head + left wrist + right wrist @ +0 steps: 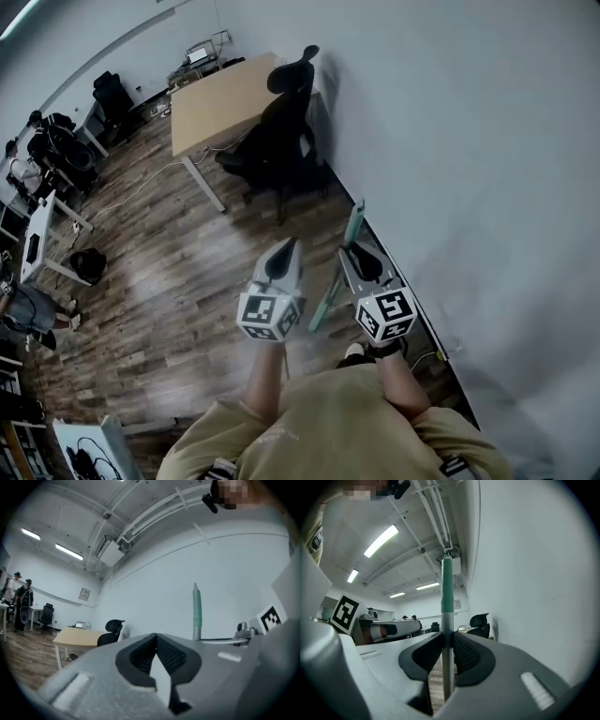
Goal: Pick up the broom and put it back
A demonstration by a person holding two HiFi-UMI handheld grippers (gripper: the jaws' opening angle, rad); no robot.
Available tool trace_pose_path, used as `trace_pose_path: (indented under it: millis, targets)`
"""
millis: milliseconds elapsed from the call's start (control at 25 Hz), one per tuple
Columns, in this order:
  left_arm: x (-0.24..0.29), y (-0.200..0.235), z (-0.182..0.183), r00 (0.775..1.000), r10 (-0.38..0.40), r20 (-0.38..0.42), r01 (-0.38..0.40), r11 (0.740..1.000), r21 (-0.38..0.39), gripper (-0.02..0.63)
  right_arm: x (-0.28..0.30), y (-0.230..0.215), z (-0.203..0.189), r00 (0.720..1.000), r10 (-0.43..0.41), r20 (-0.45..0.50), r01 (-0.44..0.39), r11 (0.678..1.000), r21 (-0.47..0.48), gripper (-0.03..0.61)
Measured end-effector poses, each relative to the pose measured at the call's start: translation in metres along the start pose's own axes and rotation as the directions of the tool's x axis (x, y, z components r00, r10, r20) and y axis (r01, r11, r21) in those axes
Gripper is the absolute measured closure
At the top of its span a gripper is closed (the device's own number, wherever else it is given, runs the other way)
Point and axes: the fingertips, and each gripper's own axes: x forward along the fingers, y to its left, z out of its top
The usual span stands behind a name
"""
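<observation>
1. Wall point(487, 141): a plain white face filling my right side. A dark skirting point(412, 295) marks its foot. This is the hard edge, and it is close to my right gripper.

2. Floor point(169, 272): wood planks that lie open to my left and ahead. That is the free room for swinging a long handle.

3. Table point(220, 98): a light wooden top set against the wall, well ahead of me.

4. Office chair point(281, 131): black, standing between me and the table. It is the nearest obstacle on a path along the wall.

5. Broom point(446, 620): a slim pole, bare metal below and a green sleeve above. It stands nearly upright in my right gripper, just beside the wall, and its head is not in view. I judge it light and stiff, but long enough to lever in the grip. The bare metal is probably slippery and the sleeve should offer more friction. A hold near the middle would steady it.

6. Right gripper point(446, 641): it points level, with the jaws clamped on the metal part of the pole, just under the sleeve.

7. Left gripper point(156, 639): it is beside the right one, with the jaws closed together and nothing between them. I could use it to brace the pole lower down.
</observation>
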Motion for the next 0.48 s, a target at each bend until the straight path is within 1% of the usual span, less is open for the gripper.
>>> trace_pose_path:
  millis: [80, 160, 240, 360, 480]
  targets:
    - [0.03, -0.01, 0.001, 1.0, -0.03, -0.004, 0.03, 1.0, 0.005, 0.612, -0.001, -0.028, 0.009, 0.999, -0.03, 0.014, 0.03, 1.0, 0.0, 0.5]
    - [0.062, -0.023, -0.008, 0.997, -0.07, -0.022, 0.07, 0.998, -0.001, 0.612, -0.003, -0.062, 0.012, 0.998, -0.066, 0.02, 0.066, 0.998, -0.001, 0.5]
    - [0.092, -0.043, -0.027, 0.988, -0.143, -0.064, 0.142, 0.99, -0.011, 0.612, -0.008, -0.096, 0.005, 0.991, -0.133, 0.013, 0.133, 0.991, 0.011, 0.5]
    - [0.132, -0.069, -0.051, 0.957, -0.266, -0.118, 0.264, 0.964, -0.029, 0.612, -0.016, -0.144, -0.014, 0.966, -0.257, -0.03, 0.258, 0.966, 0.031, 0.499]
    - [0.177, -0.076, -0.057, 0.918, -0.376, -0.122, 0.374, 0.926, -0.045, 0.612, -0.022, -0.181, -0.024, 0.925, -0.376, -0.057, 0.378, 0.926, 0.019, 0.499]
